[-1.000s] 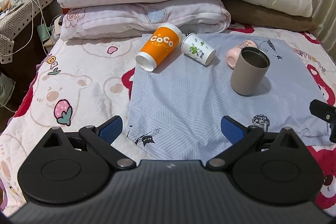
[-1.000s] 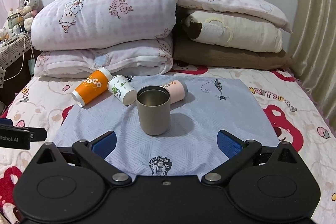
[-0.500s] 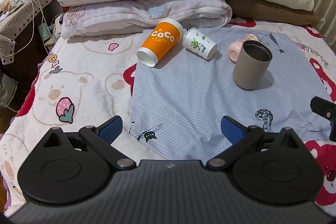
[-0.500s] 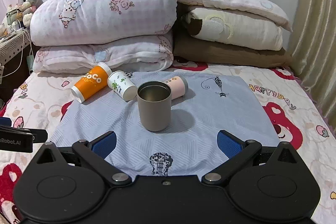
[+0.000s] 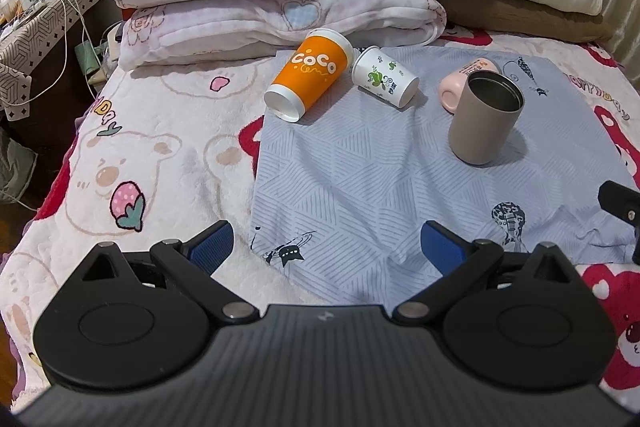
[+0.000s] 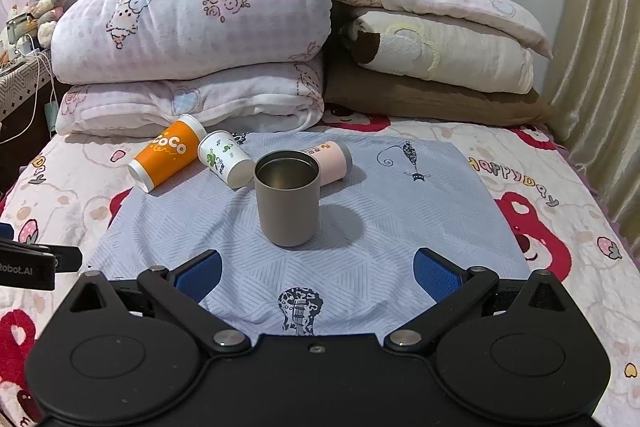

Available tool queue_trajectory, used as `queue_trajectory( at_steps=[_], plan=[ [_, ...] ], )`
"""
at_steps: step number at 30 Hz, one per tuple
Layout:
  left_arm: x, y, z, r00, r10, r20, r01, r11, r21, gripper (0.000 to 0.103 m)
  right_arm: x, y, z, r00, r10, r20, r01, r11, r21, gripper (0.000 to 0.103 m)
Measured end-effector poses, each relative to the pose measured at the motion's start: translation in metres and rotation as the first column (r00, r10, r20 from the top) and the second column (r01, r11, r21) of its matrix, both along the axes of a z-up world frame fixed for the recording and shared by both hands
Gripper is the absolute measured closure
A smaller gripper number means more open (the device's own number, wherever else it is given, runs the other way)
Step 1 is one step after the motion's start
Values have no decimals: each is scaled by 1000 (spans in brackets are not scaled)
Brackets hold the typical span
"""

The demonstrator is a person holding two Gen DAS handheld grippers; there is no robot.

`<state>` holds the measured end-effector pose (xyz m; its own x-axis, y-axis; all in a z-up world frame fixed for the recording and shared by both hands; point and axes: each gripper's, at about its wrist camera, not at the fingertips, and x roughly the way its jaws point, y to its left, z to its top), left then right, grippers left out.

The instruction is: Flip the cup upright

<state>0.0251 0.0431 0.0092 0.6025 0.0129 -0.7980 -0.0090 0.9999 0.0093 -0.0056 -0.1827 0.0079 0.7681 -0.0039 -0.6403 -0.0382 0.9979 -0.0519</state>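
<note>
Three cups are lying sideways behind the upright grey metal tumbler (image 6: 287, 201): orange paper cup (image 5: 307, 79), white leaf-print cup (image 5: 385, 76), pink cup (image 6: 331, 161); left gripper (image 5: 326, 247) and right gripper (image 6: 317, 275) are hovering, fingers spread.

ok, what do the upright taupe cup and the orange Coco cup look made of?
Upright taupe cup: looks like metal, with a matte coated outside and a shiny steel-like inside wall that reflects light. Orange Coco cup, lying on its side: probably paper, with a flat printed sleeve and white rolled rim; a plastic lid can't be ruled out.
</note>
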Motion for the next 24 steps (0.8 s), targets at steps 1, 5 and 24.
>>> queue_trajectory(
  at_steps=[1, 5, 24],
  plan=[
    [0, 0, 0, 1000, 0, -2, 0, 1000, 0, 2, 0, 0, 0, 1000, 0, 1, 0, 1000, -1, 0],
    [1, 1, 0, 1000, 0, -5, 0, 1000, 3, 2, 0, 0, 0, 1000, -1, 2, 1, 1000, -1, 0],
    [1, 4, 3, 1000, -1, -9, 1, 1000, 4, 2, 0, -1, 1, 1000, -7, -4, 7, 1000, -7, 0]
  ],
)
